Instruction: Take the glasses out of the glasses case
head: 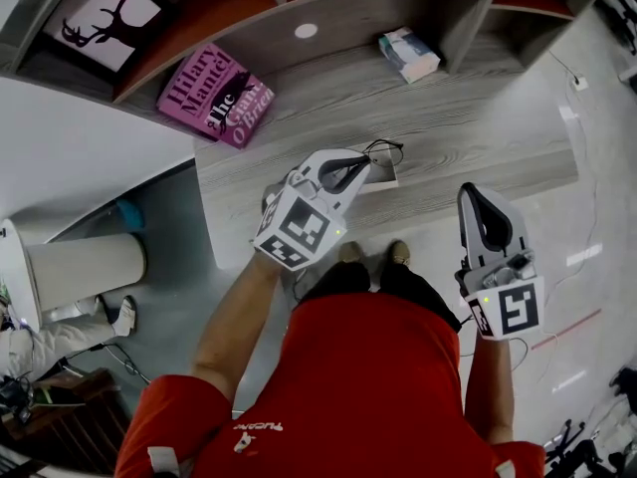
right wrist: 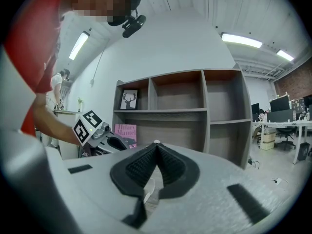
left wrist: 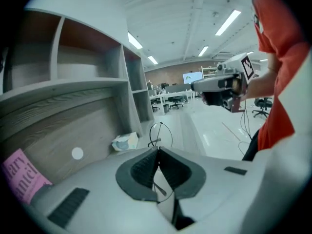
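Observation:
Thin black wire-rimmed glasses (head: pixel 386 151) hang from the tip of my left gripper (head: pixel 364 161), which is shut on one of their thin parts. In the left gripper view a round lens rim (left wrist: pixel 159 133) stands up just past the closed pads, and a wire runs down between them. A pale flat thing, likely the glasses case (head: pixel 382 175), lies on the low wooden shelf (head: pixel 478 157) right under that tip. My right gripper (head: pixel 476 193) hovers apart on the right, above the floor, shut with nothing in it; its pads (right wrist: pixel 146 165) meet at the tip.
A pink book (head: pixel 214 96) leans at the shelf's left. A blue-and-white pack (head: pixel 408 53) lies at the back right, and a white round disc (head: pixel 306 30) sits on the back board. A deer picture (head: pixel 100 13) stands higher up. A white column (head: pixel 85 267) stands at the left.

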Action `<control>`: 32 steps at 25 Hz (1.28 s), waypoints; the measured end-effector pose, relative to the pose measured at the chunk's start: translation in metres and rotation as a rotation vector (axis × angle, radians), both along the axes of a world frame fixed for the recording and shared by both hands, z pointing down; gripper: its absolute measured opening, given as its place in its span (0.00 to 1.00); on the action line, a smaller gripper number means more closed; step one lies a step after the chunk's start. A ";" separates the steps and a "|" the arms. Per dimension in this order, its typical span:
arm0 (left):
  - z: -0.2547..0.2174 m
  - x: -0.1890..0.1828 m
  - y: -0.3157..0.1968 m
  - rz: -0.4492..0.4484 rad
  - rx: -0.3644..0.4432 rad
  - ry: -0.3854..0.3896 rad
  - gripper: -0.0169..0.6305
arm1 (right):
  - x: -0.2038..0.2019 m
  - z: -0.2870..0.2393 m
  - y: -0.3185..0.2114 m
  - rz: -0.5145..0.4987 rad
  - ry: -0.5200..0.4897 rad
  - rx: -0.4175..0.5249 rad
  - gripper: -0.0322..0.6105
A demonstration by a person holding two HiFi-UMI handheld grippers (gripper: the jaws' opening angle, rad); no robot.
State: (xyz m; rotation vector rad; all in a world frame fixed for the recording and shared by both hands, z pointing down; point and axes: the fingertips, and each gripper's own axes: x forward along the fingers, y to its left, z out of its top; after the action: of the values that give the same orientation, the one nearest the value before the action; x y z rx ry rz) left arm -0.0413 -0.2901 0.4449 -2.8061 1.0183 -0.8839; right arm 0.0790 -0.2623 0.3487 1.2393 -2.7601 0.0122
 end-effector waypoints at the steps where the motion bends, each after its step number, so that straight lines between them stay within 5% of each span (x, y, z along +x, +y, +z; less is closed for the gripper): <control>1: -0.010 0.001 -0.001 -0.010 0.023 0.022 0.05 | -0.001 -0.002 0.000 -0.002 -0.002 0.005 0.06; 12: -0.123 0.003 0.016 -0.073 0.255 0.299 0.05 | -0.015 -0.043 0.004 -0.058 -0.080 0.063 0.06; 17: -0.148 -0.005 0.031 -0.149 0.276 0.406 0.05 | -0.021 -0.062 0.010 -0.094 -0.117 0.091 0.06; 32: -0.193 -0.020 0.054 -0.194 0.379 0.523 0.05 | -0.031 -0.087 0.032 -0.168 -0.159 0.149 0.05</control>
State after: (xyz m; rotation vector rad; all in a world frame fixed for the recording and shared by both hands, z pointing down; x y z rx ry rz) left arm -0.0617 -0.2358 0.2518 -2.6763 1.3567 0.0683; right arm 0.0483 -0.2304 0.2619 1.0756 -3.0448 -0.1160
